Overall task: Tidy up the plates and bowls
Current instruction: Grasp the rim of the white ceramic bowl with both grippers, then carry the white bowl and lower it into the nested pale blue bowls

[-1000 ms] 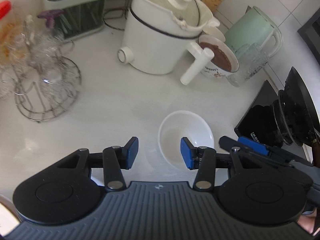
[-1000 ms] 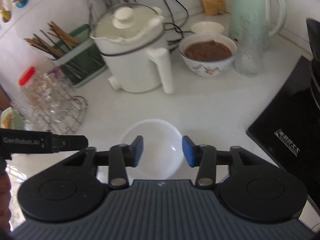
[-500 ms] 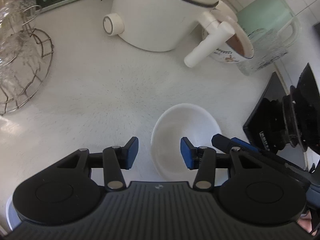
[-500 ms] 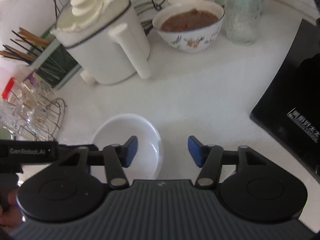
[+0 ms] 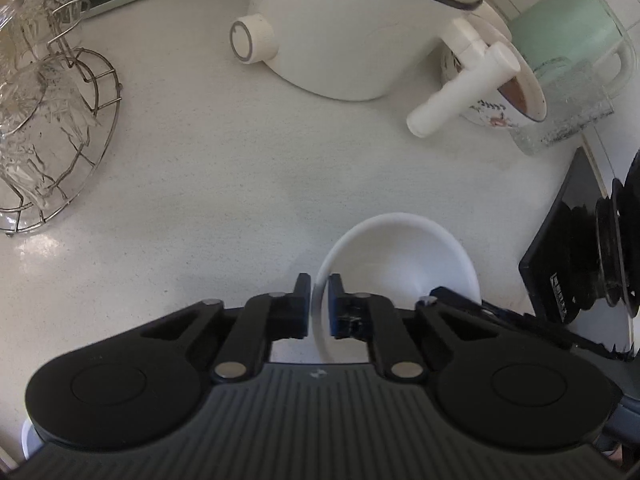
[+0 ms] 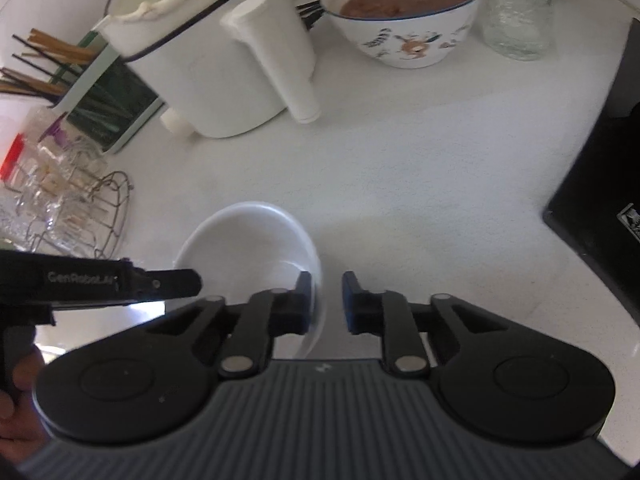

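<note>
White bowl (image 5: 400, 264) on the tabletop (image 5: 240, 168), caught between both tools.
Left hand-held gripper (image 5: 319, 304) pinches its left rim; right hand-held gripper (image 6: 326, 300) straddles the right rim, a gap remaining on the outer side.

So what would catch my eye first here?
The plain white bowl on the counter, its rim pinched on one side by the left gripper, while the right gripper straddles the opposite rim, jaws apart. Behind stand a white electric pot and a painted bowl of brown food.
</note>
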`<state>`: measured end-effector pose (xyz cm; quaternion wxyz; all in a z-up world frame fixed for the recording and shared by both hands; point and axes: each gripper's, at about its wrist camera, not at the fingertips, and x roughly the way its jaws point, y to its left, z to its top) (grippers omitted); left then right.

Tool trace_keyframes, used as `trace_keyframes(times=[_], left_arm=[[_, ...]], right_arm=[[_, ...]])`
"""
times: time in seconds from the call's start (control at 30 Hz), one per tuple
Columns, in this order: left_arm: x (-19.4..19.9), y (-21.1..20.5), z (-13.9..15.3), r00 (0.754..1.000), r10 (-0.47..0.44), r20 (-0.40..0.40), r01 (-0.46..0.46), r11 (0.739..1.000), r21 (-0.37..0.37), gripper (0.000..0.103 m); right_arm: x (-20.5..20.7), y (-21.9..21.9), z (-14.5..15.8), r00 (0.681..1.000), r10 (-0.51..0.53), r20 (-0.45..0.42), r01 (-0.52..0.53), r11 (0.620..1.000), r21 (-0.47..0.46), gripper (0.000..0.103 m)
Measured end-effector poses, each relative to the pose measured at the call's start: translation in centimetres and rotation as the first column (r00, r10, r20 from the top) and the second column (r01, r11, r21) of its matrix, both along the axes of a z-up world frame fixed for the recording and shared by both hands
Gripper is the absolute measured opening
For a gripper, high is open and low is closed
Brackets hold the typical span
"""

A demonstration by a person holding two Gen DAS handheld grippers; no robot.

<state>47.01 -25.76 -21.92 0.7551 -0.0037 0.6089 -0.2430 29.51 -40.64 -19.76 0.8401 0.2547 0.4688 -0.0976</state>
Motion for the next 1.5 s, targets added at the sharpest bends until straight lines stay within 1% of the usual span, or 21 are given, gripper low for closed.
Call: trace_keyframes(times=[0.1, 0.23, 0.3, 0.47, 0.63, 0.8, 0.97, 1.07, 1.13, 1.23, 1.3, 1.37, 1.5], left_arm=[[0.1, 0.1, -0.3, 1.0, -0.009, -0.018, 0.009, 1.0, 0.001, 0.009], [0.2, 1.0, -0.3, 0.999, 0.004, -0.045, -0.005, 1.0, -0.025, 0.009], [0.1, 1.2, 0.2, 0.999, -0.001, -0.039, 0.0, 0.999, -0.033, 0.009], [0.0, 1.8, 1.9, 1.0, -0.005, -0.018, 0.004, 0.998, -0.058, 0.009], [-0.3, 2.8, 3.9, 1.0, 0.003, -0.01, -0.004, 0.997, -0.083, 0.009], [-1.1, 3.4, 6.2, 1.0, -0.006, 0.011, 0.006, 0.999, -0.049, 0.01], [-1.7, 4.9, 7.9, 1.0, 0.012, 0.01, -0.011, 0.998, -0.067, 0.01], [-2.0, 6.0, 9.0, 1.0, 0.029, 0.005, -0.028, 0.996, -0.08, 0.01], [-2.3, 6.9, 9.7, 0.999, 0.042, -0.016, -0.043, 0.994, -0.105, 0.01], [-3.0, 7.7, 11.1, 0.999, 0.053, -0.005, -0.054, 0.992, -0.117, 0.011], [-3.6, 8.3, 12.0, 0.998, 0.056, 0.014, -0.054, 0.991, -0.123, 0.011], [-4.1, 9.0, 12.7, 0.997, 0.066, 0.03, -0.062, 0.99, -0.126, 0.011], [-4.9, 11.1, 13.4, 0.995, 0.097, 0.029, -0.092, 0.985, -0.144, 0.011]], right_arm=[[0.2, 0.4, -0.1, 1.0, 0.01, 0.0, -0.01, 1.0, 0.0, 0.013], [0.1, 0.2, 0.0, 1.0, -0.002, 0.006, 0.002, 1.0, 0.024, 0.01], [-0.1, 0.3, 0.2, 1.0, -0.004, 0.01, 0.004, 1.0, 0.026, 0.01], [-0.5, 0.6, 0.9, 1.0, -0.009, 0.025, 0.008, 1.0, 0.026, 0.01], [-0.9, 1.0, 2.0, 0.999, -0.017, 0.041, 0.015, 0.999, 0.046, 0.01], [-1.7, 2.1, 3.9, 0.998, -0.012, 0.068, 0.008, 0.998, 0.062, 0.011], [-2.2, 3.0, 5.5, 0.996, -0.008, 0.09, 0.002, 0.998, 0.061, 0.011], [-2.9, 2.9, 6.6, 0.995, -0.041, 0.096, 0.028, 0.992, 0.126, 0.013], [-3.3, 3.1, 7.6, 0.993, -0.047, 0.112, 0.032, 0.99, 0.134, 0.013], [-3.8, 3.5, 8.9, 0.989, -0.036, 0.144, 0.012, 0.986, 0.164, 0.013], [-4.0, 4.3, 9.7, 0.987, -0.024, 0.162, 0.0, 0.99, 0.144, 0.013], [-4.1, 4.8, 10.2, 0.985, -0.016, 0.173, -0.009, 0.99, 0.144, 0.013], [-4.0, 6.0, 10.8, 0.982, 0.015, 0.189, -0.039, 0.991, 0.128, 0.013]])
